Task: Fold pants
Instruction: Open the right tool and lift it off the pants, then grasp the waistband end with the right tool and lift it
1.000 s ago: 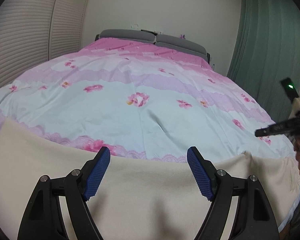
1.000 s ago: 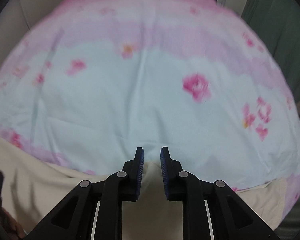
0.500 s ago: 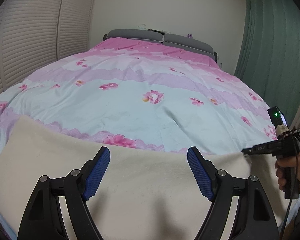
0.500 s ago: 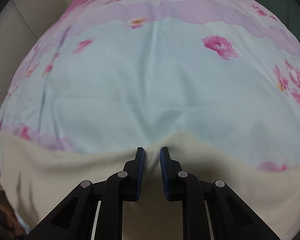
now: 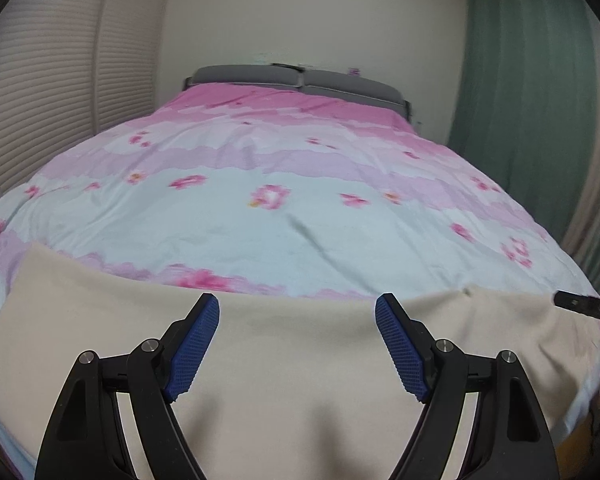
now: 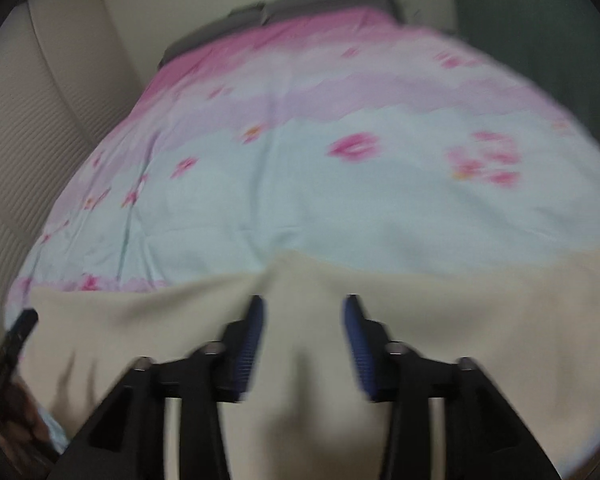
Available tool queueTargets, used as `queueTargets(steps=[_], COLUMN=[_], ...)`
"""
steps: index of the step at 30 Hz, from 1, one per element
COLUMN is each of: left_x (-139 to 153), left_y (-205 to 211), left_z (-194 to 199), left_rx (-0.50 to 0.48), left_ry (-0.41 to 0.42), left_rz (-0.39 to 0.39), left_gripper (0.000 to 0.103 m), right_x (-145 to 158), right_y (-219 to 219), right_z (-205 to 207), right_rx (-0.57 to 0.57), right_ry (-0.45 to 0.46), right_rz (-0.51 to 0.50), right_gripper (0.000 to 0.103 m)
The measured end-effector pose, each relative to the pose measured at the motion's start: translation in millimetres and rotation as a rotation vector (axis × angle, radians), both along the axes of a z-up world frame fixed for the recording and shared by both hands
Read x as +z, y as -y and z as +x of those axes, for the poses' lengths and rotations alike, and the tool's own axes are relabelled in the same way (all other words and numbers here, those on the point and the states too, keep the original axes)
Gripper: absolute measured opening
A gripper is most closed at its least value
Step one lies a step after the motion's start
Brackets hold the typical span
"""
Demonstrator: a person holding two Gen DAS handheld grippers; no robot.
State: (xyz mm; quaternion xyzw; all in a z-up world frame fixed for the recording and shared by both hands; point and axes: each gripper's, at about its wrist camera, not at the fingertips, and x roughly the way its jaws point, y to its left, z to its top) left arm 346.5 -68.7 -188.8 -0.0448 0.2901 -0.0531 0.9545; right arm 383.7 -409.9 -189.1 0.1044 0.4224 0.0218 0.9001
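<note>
The cream pants [image 5: 296, 344] lie flat across the near end of the bed, and show in the right wrist view [image 6: 440, 312] too. My left gripper [image 5: 297, 320] is open and empty, just above the cloth near its far edge. My right gripper [image 6: 303, 316] is open over the pants, with a raised crease running off its left fingertip; that view is blurred. The right gripper's tip [image 5: 580, 305] shows at the right edge of the left wrist view.
The bed has a pink and pale blue floral duvet [image 5: 284, 200] with a grey headboard [image 5: 300, 80] at the far end. Slatted wardrobe doors [image 5: 52, 92] stand on the left, a green curtain [image 5: 520, 80] on the right.
My right gripper has opened and let go of the pants' edge it was pinching, and has drawn back. The left gripper stays open, its view tilting up slightly.
</note>
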Motion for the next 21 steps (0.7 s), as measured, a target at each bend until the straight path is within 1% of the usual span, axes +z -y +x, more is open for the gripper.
queueTargets(steps=[1,2,3,5,7,9,12,14,19,21], left_x=[1,1,2,2,2,4,6,8,9,9], left_y=[11,24,35,64,89,121,162,185,223,234], left_z=[-4,-9,-13,-21,-28,-34,-40,-43,-43,-43], left_rx=[-0.022,-0.047,-0.068,-0.118,-0.163,-0.209,-0.262,-0.283,-0.309,-0.316], left_ry=[0.002,0.006,0.012,0.017,0.02,0.029,0.043,0.054,0.052,0.056], left_rz=[0.001,0.006,0.012,0.03,0.033,0.038,0.044,0.051,0.065,0.079], left_gripper=[0.083,0.083,0.083,0.083,0.083,0.083,0.083,0.083,0.083,0.083], right_x=[4,7,8,12,14,10,-3,-18,-55,-69], right_y=[11,20,31,57,84,113,153,179,223,235], right_z=[-25,-42,-62,-95,-122,-148,-172,-181,-182,-177], right_rx=[-0.046,-0.08,-0.118,-0.193,-0.266,-0.346,-0.445,-0.497,-0.571,-0.589], right_ry=[0.038,0.061,0.081,0.105,0.121,0.142,0.157,0.169,0.194,0.194], right_rz=[-0.033,-0.053,-0.065,-0.056,-0.01,0.054,0.159,0.271,0.475,0.533], right_gripper=[0.061,0.068,0.071,0.072,0.074,0.078,0.078,0.078,0.078,0.078])
